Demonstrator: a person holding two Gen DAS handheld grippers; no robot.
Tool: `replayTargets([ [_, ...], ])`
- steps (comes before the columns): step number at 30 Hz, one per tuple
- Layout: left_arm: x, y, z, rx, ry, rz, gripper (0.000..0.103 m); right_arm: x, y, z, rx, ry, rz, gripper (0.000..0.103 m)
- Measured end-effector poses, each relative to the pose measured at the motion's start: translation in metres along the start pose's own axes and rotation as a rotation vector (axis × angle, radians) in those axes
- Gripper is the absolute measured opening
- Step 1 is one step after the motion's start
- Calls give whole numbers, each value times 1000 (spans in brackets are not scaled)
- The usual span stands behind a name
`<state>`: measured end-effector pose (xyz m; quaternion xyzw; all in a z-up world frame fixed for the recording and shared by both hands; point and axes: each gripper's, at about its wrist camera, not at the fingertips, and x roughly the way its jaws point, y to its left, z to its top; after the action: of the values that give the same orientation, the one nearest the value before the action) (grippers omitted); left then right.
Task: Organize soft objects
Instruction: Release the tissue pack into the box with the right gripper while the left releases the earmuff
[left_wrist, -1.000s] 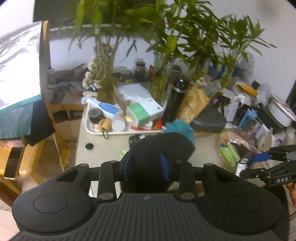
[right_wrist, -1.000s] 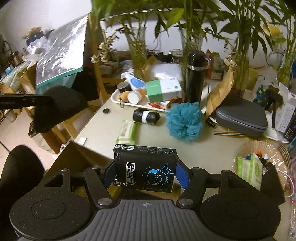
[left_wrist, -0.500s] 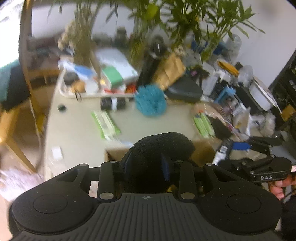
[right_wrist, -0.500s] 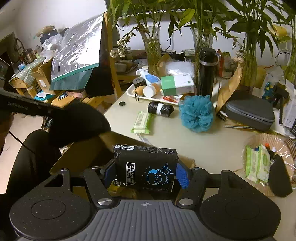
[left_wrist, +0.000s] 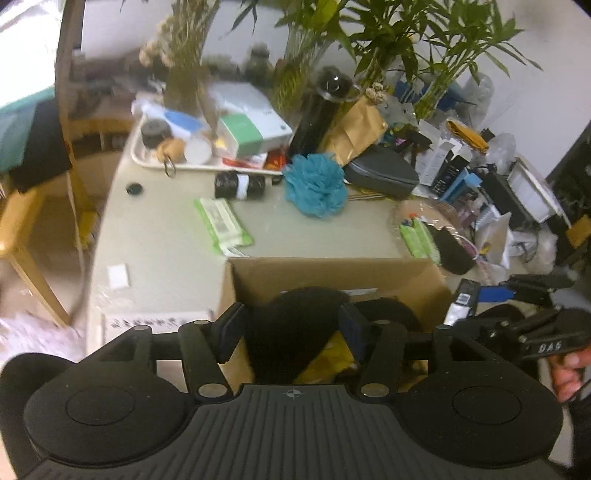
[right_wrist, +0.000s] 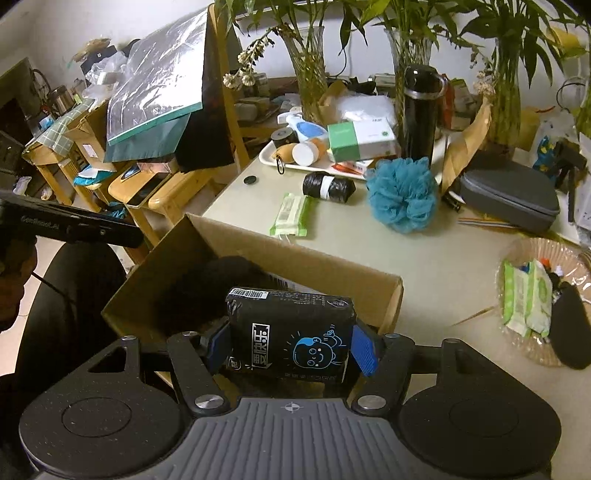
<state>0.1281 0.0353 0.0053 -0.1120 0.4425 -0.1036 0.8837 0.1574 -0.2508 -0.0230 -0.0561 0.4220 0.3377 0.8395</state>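
Observation:
My left gripper (left_wrist: 291, 326) hovers over an open cardboard box (left_wrist: 332, 273), and its jaws are opening. A black sponge (left_wrist: 291, 347) sits between them, low in the box, and the blue pads no longer squeeze it. The right wrist view shows the same sponge (right_wrist: 210, 288) lying inside the box (right_wrist: 295, 262). My right gripper (right_wrist: 291, 347) is shut on a black tissue pack (right_wrist: 291, 328) with a blue cartoon face, held above the box's near edge. On the table lie a teal bath pouf (right_wrist: 402, 194) and a green wipes pack (right_wrist: 291, 214).
A black roll (right_wrist: 328, 186), a white tray (right_wrist: 273, 160) of bottles and boxes, a black flask (right_wrist: 421, 110) and a grey case (right_wrist: 509, 195) crowd the far side. A basket (right_wrist: 517, 247) with wipes sits right. Wooden chairs (right_wrist: 162, 192) stand left.
The left gripper sank over the box and its jaws spread, which let the sponge go into the box. The right gripper came nearer the box, still gripping the tissue pack.

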Motion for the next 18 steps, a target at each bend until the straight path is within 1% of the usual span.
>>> replayTargets([
  [3, -5, 1, -6, 26, -34, 24, 55, 2, 1, -2, 5, 8, 4, 69],
  [9, -13, 6, -14, 44, -93, 31, 55, 6, 8, 0, -18, 19, 15, 69],
  [13, -14, 10, -16, 36, -108, 49, 55, 9, 12, 7, -29, 19, 21, 69],
  [15, -16, 11, -16, 27, -117, 51, 55, 11, 16, 11, -42, 18, 31, 70],
  [18, -21, 15, -17, 5, -160, 63, 55, 17, 23, 14, -71, 21, 30, 75],
])
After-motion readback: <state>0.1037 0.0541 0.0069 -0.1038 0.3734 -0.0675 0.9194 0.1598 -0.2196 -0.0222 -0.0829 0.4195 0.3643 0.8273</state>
